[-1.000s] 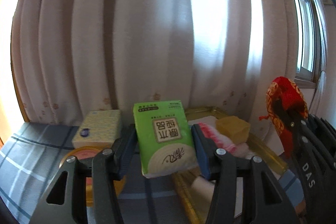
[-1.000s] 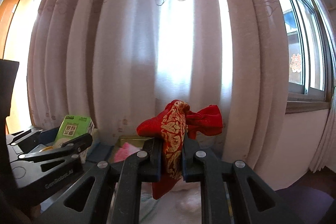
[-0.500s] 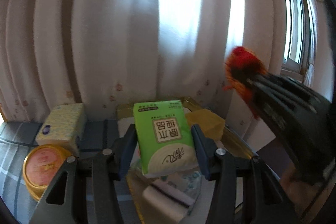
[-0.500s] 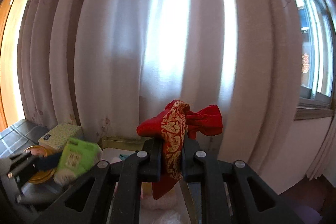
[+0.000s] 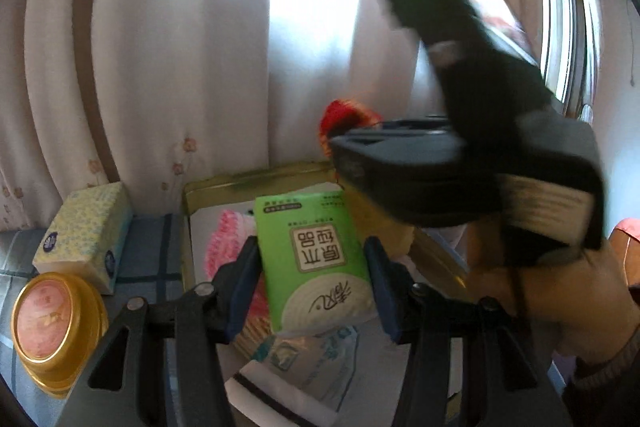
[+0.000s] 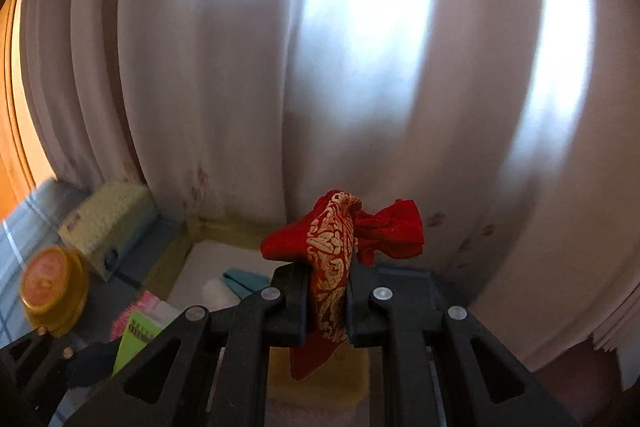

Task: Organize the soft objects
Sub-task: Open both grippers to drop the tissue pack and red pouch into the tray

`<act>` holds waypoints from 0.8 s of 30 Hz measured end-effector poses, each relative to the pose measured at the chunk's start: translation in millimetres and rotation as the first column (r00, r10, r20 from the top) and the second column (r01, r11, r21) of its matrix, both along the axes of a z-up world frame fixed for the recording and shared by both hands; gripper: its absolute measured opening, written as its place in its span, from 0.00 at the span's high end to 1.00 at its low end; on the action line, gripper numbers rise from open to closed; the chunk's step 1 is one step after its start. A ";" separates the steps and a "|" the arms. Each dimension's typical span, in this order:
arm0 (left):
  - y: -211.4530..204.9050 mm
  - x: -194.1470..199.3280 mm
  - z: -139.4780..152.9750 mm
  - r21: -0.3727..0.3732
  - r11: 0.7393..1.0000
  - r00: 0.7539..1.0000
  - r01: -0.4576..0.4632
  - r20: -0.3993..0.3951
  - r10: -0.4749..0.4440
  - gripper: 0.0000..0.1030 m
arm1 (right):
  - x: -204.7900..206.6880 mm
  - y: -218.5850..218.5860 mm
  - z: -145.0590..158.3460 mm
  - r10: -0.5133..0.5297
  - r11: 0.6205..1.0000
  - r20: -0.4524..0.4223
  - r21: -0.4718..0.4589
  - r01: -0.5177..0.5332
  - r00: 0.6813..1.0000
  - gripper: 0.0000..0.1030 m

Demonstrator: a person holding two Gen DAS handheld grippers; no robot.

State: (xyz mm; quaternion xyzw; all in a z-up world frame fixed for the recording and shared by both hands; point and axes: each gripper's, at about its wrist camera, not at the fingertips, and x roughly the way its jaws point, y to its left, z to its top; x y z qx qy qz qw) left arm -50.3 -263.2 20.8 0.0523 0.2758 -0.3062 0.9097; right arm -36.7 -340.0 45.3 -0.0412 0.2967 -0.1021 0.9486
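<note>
My left gripper (image 5: pixel 310 263) is shut on a green tissue pack (image 5: pixel 312 259), held above a gold-rimmed tray (image 5: pixel 256 179). Soft things lie in that tray: a pink knitted item (image 5: pixel 228 239), a yellow sponge (image 5: pixel 376 223), plastic-wrapped packs (image 5: pixel 316 363). My right gripper (image 6: pixel 328 299) is shut on a red cloth pouch with gold pattern (image 6: pixel 340 239), hanging over the same tray (image 6: pixel 224 223). In the left wrist view the right gripper's black body (image 5: pixel 460 171) crosses in from the right with the pouch (image 5: pixel 344 115) at its tip. The green pack (image 6: pixel 138 337) shows at lower left in the right wrist view.
A yellow-patterned tissue box (image 5: pixel 84 231) and a gold round tin with a pink lid (image 5: pixel 52 323) stand on the blue checked cloth (image 5: pixel 152 251) left of the tray. White curtains (image 5: pixel 180 47) hang close behind. A window (image 5: pixel 568 7) is at the right. A hand (image 5: pixel 560 307) holds the right gripper.
Both grippers swung over the tray. The right gripper with the red pouch moved leftward, now filling the right of the left wrist view. The tissue box and tin slid left.
</note>
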 end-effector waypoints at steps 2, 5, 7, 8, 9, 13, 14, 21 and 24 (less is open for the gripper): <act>-0.2 4.4 -2.9 0.004 1.000 1.000 -0.011 -0.019 0.011 0.50 | 15.6 1.5 -9.0 0.017 1.000 -0.064 -0.012 -0.018 0.998 0.86; -1.9 10.5 -4.3 0.017 1.000 0.999 -0.013 -0.049 0.014 0.47 | 32.7 -6.3 -19.2 0.056 0.997 -0.141 0.068 -0.047 0.988 0.84; -2.4 10.7 -4.8 0.020 1.000 0.998 -0.012 -0.055 0.013 0.33 | 38.9 -14.4 -22.6 0.070 0.990 -0.170 0.129 -0.048 0.983 0.64; -1.6 10.1 -4.6 0.025 1.000 0.998 -0.016 -0.055 0.017 0.27 | 38.9 -17.7 -23.3 0.066 0.988 -0.180 0.150 -0.039 0.982 0.55; 0.4 9.4 -3.7 0.028 0.999 0.999 -0.018 -0.050 0.020 0.17 | 38.4 -21.3 -23.4 0.059 0.984 -0.189 0.175 -0.025 0.980 0.37; 10.0 -2.0 5.3 0.026 0.998 0.998 -0.049 0.027 0.048 0.00 | 19.7 -34.8 -13.8 0.069 0.963 -0.160 0.268 -0.024 0.985 0.24; 11.9 -3.2 7.4 0.019 0.999 0.998 -0.047 0.031 0.047 0.00 | 14.0 -37.2 -11.1 0.083 0.956 -0.155 0.292 -0.035 0.984 0.24; 26.1 -18.4 16.9 -0.023 0.998 0.996 -0.053 0.071 0.055 0.00 | -32.6 -45.8 -2.5 0.042 0.923 -0.064 0.385 -0.014 0.997 0.24; 32.4 -22.6 16.4 -0.019 0.997 0.990 -0.075 0.119 0.077 0.00 | -58.1 -47.3 -2.2 -0.038 0.899 0.016 0.438 0.028 0.999 0.24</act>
